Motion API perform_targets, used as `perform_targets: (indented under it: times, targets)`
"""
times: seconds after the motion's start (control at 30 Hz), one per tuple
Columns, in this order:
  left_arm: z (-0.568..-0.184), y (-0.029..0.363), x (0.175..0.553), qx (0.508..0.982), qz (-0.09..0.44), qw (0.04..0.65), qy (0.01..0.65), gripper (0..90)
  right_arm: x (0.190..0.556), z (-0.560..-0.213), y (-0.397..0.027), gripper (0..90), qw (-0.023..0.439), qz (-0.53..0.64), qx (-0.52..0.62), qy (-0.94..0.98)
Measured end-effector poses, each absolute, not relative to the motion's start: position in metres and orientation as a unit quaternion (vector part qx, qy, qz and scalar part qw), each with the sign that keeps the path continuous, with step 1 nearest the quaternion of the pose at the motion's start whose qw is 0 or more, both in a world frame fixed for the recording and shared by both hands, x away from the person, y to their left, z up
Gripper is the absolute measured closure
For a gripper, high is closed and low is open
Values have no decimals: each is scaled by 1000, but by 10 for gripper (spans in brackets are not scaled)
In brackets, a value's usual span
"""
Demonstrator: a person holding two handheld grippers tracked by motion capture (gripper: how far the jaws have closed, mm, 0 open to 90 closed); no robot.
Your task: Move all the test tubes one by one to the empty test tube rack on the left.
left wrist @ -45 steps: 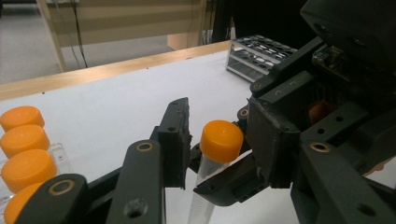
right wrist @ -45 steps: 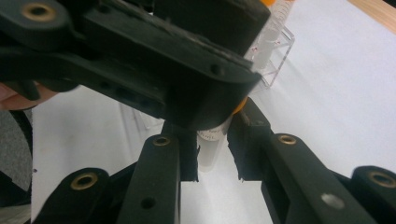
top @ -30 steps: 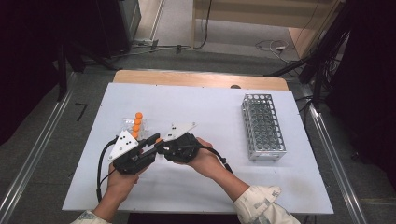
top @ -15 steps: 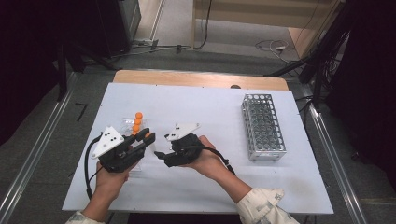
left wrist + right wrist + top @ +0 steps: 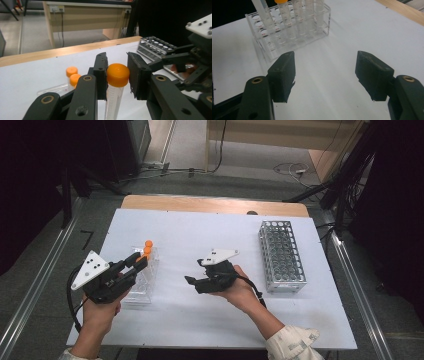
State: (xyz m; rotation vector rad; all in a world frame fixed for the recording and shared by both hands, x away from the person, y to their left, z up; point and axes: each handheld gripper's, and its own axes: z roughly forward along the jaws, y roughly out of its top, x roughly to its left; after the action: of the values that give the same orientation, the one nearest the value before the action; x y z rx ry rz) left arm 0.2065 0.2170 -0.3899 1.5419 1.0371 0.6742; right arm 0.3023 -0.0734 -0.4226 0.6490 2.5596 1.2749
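My left gripper (image 5: 117, 65) is shut on the orange cap of a clear plastic tube (image 5: 118, 72), which hangs down between the jaws. In the high view this gripper (image 5: 140, 262) is over a clear plastic rack (image 5: 142, 287) at the table's left. Two more orange-capped tubes (image 5: 72, 75) stand just beyond it. My right gripper (image 5: 190, 281) is at mid-table, pointing left toward that rack. Its jaws (image 5: 325, 72) stand wide open over bare white table with nothing between them. The clear rack (image 5: 287, 32) with several tubes is ahead of them.
A metal wire tube rack (image 5: 280, 255) stands at the right of the white table (image 5: 210, 230). A wooden strip (image 5: 215, 205) borders the far edge. Cables trail from both grippers toward the front edge.
The two grippers were close together at mid-table. My left gripper has moved left, away from the right one, over to the clear rack. The right gripper has barely shifted.
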Motion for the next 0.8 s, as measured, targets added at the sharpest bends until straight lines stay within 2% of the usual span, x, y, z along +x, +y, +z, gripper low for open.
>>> perform_targets:
  times: [0.37, 0.8]
  targets:
    - [-398, 222, 209, 648, 308, 530, 452, 702, 303, -426, -85, 315, 105, 432, 236, 864]
    - [-426, 218, 214, 655, 306, 505, 471, 701, 304, -426, -89, 317, 106, 436, 241, 861]
